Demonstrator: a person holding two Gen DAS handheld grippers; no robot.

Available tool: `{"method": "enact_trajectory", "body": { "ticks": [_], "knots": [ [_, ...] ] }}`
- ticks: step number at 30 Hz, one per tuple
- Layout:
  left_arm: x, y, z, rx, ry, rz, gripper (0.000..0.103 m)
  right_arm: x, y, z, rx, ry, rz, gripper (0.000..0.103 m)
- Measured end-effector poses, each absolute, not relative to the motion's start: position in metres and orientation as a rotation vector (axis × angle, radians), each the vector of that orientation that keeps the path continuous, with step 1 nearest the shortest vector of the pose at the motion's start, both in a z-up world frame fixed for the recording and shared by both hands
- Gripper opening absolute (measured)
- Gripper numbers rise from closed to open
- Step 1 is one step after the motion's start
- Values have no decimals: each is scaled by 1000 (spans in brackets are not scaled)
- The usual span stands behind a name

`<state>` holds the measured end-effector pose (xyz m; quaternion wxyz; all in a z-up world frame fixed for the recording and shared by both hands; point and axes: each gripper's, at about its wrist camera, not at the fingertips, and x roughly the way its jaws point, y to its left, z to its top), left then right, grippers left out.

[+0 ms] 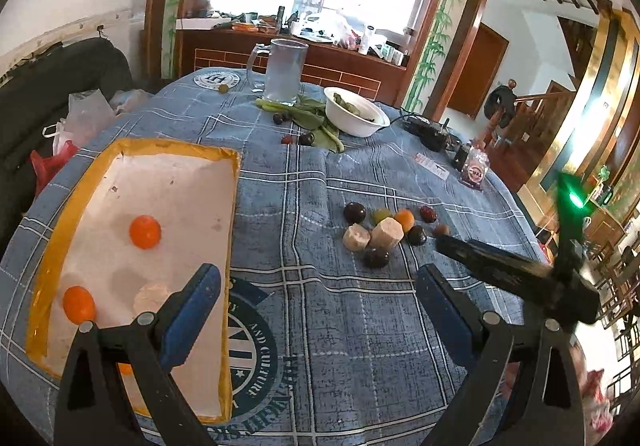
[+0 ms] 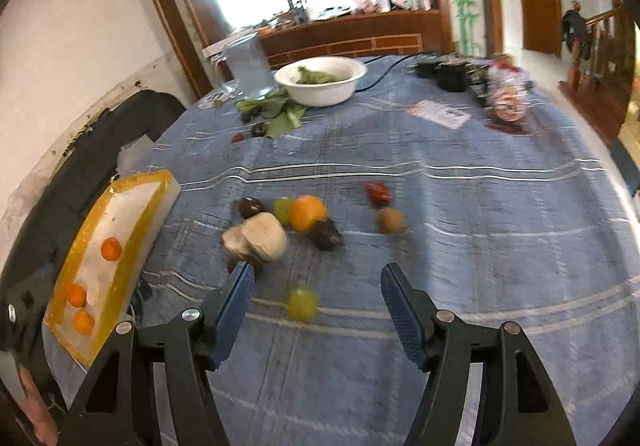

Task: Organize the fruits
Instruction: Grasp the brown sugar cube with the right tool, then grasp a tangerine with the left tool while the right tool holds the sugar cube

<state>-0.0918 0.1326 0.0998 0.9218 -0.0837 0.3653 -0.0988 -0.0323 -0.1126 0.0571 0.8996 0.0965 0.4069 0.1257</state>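
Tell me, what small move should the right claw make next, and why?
Probably ease forward and down to close on the green fruit. The right claw is open and empty, that fruit lies loose on the cloth between its fingers, and the tray already holds oranges, so it seems the nearest piece to collect.

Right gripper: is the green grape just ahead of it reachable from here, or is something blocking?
Probably yes. The right gripper is open, and the green grape lies alone on the tablecloth between its fingers, apart from the fruit cluster beyond.
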Motion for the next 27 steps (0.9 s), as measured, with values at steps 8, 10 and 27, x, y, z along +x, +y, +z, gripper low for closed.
{"method": "enact_trajectory", "body": {
  "ticks": [8,10,27],
  "knots": [
    [-92,146,89,-179,771,-194,98,21,-61,33,95,905,213,69],
    [-91,149,86,-182,776,-196,98,25,-52,34,65,907,212,63],
    [-89,122,76,-172,781,-240,98,-33,-130,62,230,806,228,34]
  ]
}}
